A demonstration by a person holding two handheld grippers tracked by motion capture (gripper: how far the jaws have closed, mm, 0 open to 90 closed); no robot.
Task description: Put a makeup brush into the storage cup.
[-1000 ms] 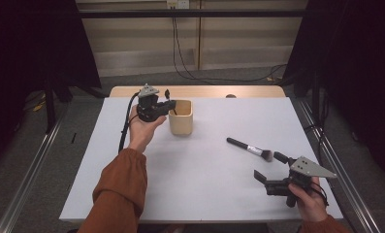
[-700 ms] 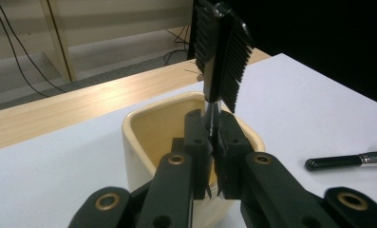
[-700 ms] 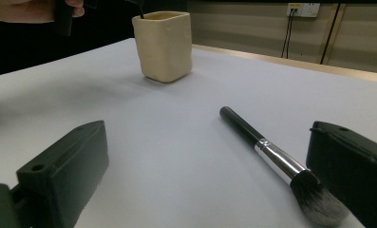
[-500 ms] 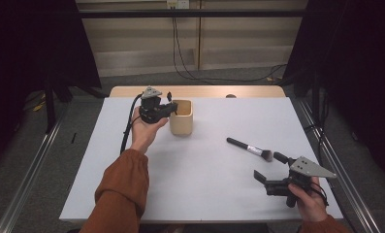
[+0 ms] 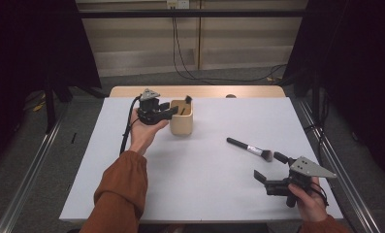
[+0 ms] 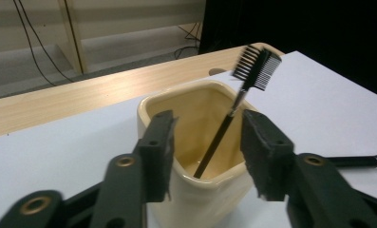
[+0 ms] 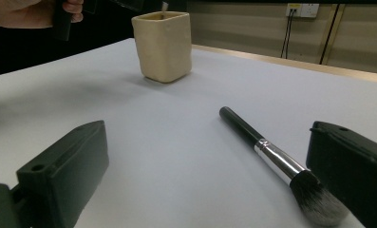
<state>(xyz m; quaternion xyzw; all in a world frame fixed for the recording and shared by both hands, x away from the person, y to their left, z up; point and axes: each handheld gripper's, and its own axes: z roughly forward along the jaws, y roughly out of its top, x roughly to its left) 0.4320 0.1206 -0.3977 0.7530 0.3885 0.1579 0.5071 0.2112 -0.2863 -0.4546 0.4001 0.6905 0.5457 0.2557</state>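
Letting the comb brush (image 6: 256,69) drop into the cream cup (image 6: 191,156), left gripper (image 6: 207,142) jaws just opening, nothing pinched; right gripper (image 7: 214,166) gaping, next closing on the makeup brush (image 7: 276,164).

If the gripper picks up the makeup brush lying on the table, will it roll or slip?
The makeup brush probably rolls if nudged sideways: its handle looks round and it lies flat. The glossy black handle and metal ferrule may be slippery for the right gripper. It looks stiff and light; the bristles likely give.

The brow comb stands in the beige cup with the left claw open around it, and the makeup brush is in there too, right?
No. The makeup brush lies on the table near the right claw, as the high view shows. The brow comb does stand in the beige cup, left claw open.
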